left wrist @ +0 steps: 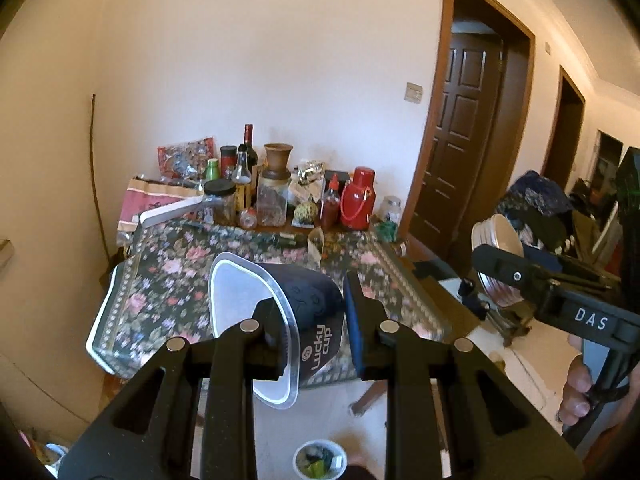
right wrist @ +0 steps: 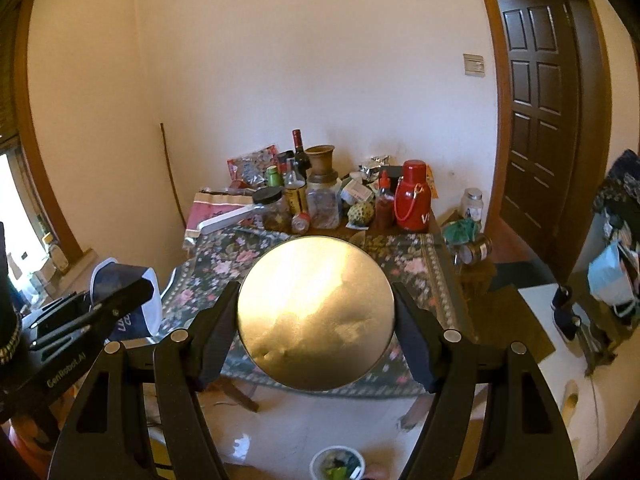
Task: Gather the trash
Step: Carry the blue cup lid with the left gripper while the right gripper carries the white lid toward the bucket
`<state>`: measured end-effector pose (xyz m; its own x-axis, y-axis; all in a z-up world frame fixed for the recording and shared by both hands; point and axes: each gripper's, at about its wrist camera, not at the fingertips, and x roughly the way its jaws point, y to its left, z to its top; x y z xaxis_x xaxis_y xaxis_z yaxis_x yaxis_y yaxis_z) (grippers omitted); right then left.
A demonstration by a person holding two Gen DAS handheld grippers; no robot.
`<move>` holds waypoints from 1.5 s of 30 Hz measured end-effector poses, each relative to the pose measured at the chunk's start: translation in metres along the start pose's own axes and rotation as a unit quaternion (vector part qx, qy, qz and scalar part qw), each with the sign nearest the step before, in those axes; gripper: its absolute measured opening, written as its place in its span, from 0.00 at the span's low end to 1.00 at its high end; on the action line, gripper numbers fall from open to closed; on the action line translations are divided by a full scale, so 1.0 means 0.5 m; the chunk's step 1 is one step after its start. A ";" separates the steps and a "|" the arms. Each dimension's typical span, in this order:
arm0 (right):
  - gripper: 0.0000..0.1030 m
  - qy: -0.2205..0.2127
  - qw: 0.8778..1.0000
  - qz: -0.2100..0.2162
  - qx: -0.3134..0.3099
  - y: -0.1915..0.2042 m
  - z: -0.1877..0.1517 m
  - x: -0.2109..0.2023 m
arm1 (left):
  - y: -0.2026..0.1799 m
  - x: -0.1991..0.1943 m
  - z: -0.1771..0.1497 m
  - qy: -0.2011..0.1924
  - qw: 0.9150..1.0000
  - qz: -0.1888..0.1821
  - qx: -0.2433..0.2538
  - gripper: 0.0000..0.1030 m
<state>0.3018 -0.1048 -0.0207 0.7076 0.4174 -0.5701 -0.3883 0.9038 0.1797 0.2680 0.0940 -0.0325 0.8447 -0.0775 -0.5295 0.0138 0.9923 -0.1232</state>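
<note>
My left gripper [left wrist: 310,316] is shut on a squashed dark "Lucky cup" paper cup [left wrist: 308,304], one finger inside its white rim, held in the air in front of the table. The cup also shows at the left of the right wrist view [right wrist: 128,284]. My right gripper [right wrist: 316,316] is shut on a round silver tin [right wrist: 316,312], gripped by its edges, flat face toward the camera. In the left wrist view the tin [left wrist: 498,248] and right gripper [left wrist: 500,264] are at the right. A small white bin [left wrist: 320,460] with scraps sits on the floor below; it also shows in the right wrist view [right wrist: 338,465].
A table with a floral cloth [left wrist: 168,280] stands ahead against the wall, crowded at the back with bottles, jars, a red flask [left wrist: 358,200] and a brown vase [left wrist: 277,162]. A dark wooden door [left wrist: 460,136] is at the right. Clutter fills the far right.
</note>
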 end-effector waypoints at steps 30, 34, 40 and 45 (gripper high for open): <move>0.68 0.215 0.974 -0.036 0.064 -0.040 -0.352 0.077 | -0.016 0.170 -0.341 0.222 0.974 -0.013 -0.035 0.22; 0.68 0.256 0.963 -0.034 0.073 -0.084 -0.430 0.160 | -0.020 0.268 -0.428 0.258 0.965 -0.010 -0.047 0.22; 0.68 0.288 0.954 -0.027 0.073 -0.132 -0.527 0.286 | -0.010 0.399 -0.565 0.293 0.954 -0.004 -0.062 0.22; 0.68 0.319 0.944 -0.021 0.085 -0.171 -0.631 0.412 | 0.017 0.487 -0.688 0.315 0.946 0.011 -0.074 0.22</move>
<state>0.2943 -0.1258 -0.4066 0.2006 0.2883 -0.9363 -0.2298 0.9429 0.2411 0.2900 0.0505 -0.4511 0.3577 -0.1466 -0.9223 -0.1146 0.9732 -0.1992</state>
